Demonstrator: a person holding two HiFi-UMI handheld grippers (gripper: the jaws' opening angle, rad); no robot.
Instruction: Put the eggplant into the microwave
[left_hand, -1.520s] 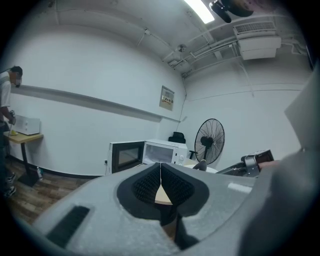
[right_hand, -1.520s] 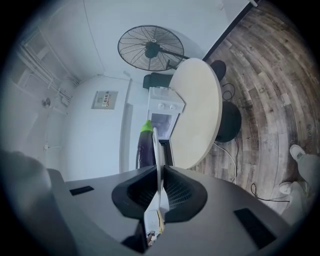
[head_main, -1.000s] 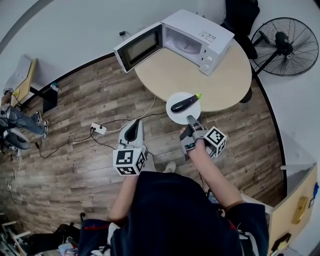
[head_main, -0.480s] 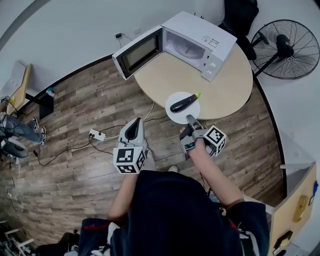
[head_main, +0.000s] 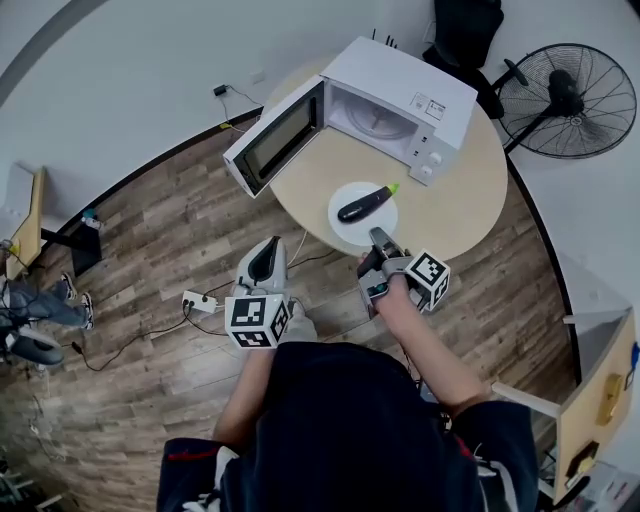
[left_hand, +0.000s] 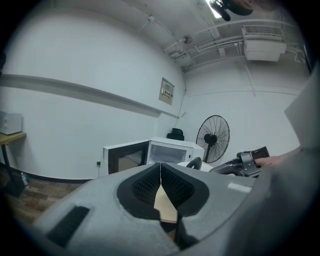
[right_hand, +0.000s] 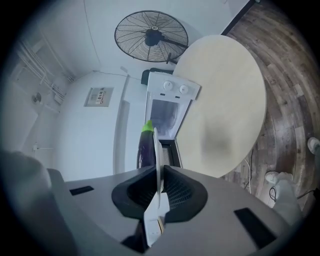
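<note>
A dark purple eggplant with a green stem lies on a white plate. My right gripper is shut on the plate's near rim and holds it over the near edge of the round table. In the right gripper view the plate shows edge-on between the pads, with the eggplant on it. The white microwave stands at the back of the table with its door swung open to the left. My left gripper is shut and empty, left of the plate, over the floor.
A standing fan is behind the table at the right. A power strip and cables lie on the wooden floor at the left. A wooden panel stands at the right edge.
Both grippers have moved forward toward the table. The plate with the eggplant has gone from in front of the table to over its near edge, closer to the microwave.
</note>
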